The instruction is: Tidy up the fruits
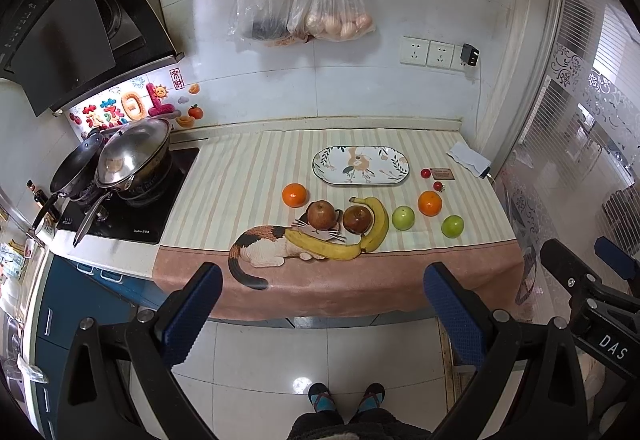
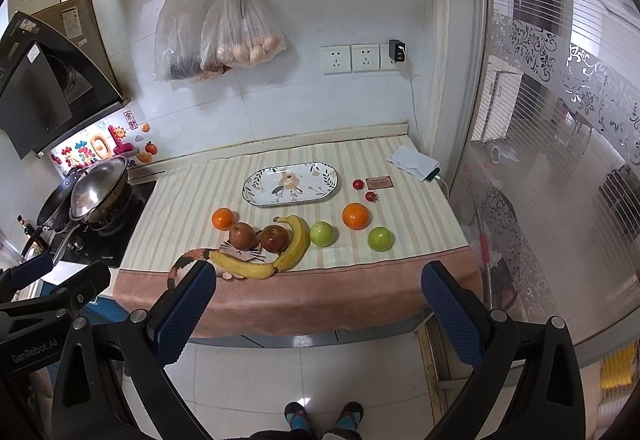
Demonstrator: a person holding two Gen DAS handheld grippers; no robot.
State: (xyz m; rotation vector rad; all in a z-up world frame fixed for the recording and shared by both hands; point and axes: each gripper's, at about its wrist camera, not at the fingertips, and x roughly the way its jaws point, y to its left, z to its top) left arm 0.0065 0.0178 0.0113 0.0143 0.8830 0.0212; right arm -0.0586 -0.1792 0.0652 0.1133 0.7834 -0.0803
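Here the left gripper (image 1: 322, 292) and right gripper (image 2: 318, 290) are held off the front edge of the surface (image 2: 420, 240), over the floor, each with fingers wide apart and nothing between them. The fruit is laid in a loose row near that edge: two oranges (image 2: 355, 216), two green apples (image 2: 322, 233), two brown pears (image 2: 274, 238) and two bananas (image 2: 296, 240), with the plate (image 2: 291, 184) seen bare just behind them.

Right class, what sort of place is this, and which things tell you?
Most likely a home kitchen: pans on a hob, a range hood above, and fruit by a plate on the counter.
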